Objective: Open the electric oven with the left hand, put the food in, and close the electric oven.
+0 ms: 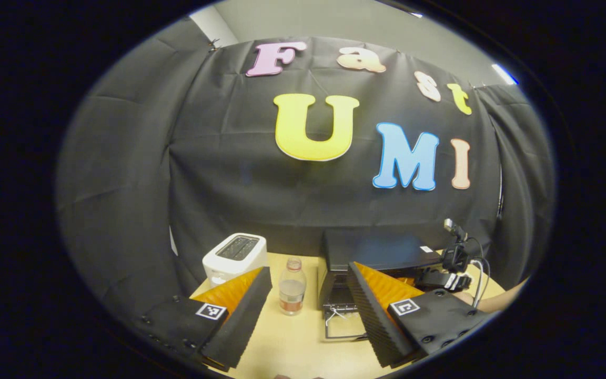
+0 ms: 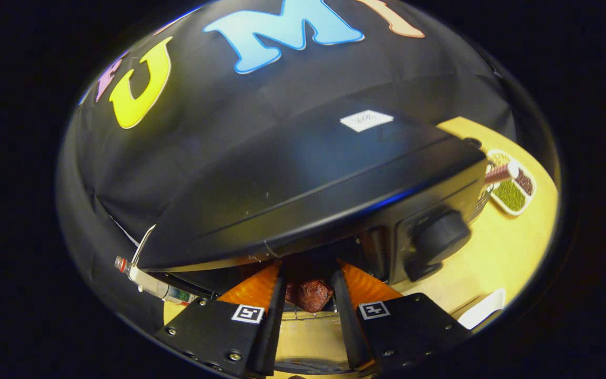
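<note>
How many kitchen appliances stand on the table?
2: a white toaster at the back left, and a black oven to its right, past the bottle. Others may be hidden.

Oven (image 1: 382, 252) front is mostly blocked in the left gripper view, since the left gripper's own right finger (image 1: 371, 310) sits across it, so the open door and rack only peek out. The right gripper (image 1: 447, 279) over there is too small and tangled in cables to tell how its fingers stand. In the right gripper view the food (image 2: 312, 295) is a dark reddish lump in shadow between the fingers; can't tell if they touch it. Bottle (image 2: 150, 284) is half hidden behind the oven edge. Tray (image 2: 511, 184) at the far bench corner is too small to make out.
</note>
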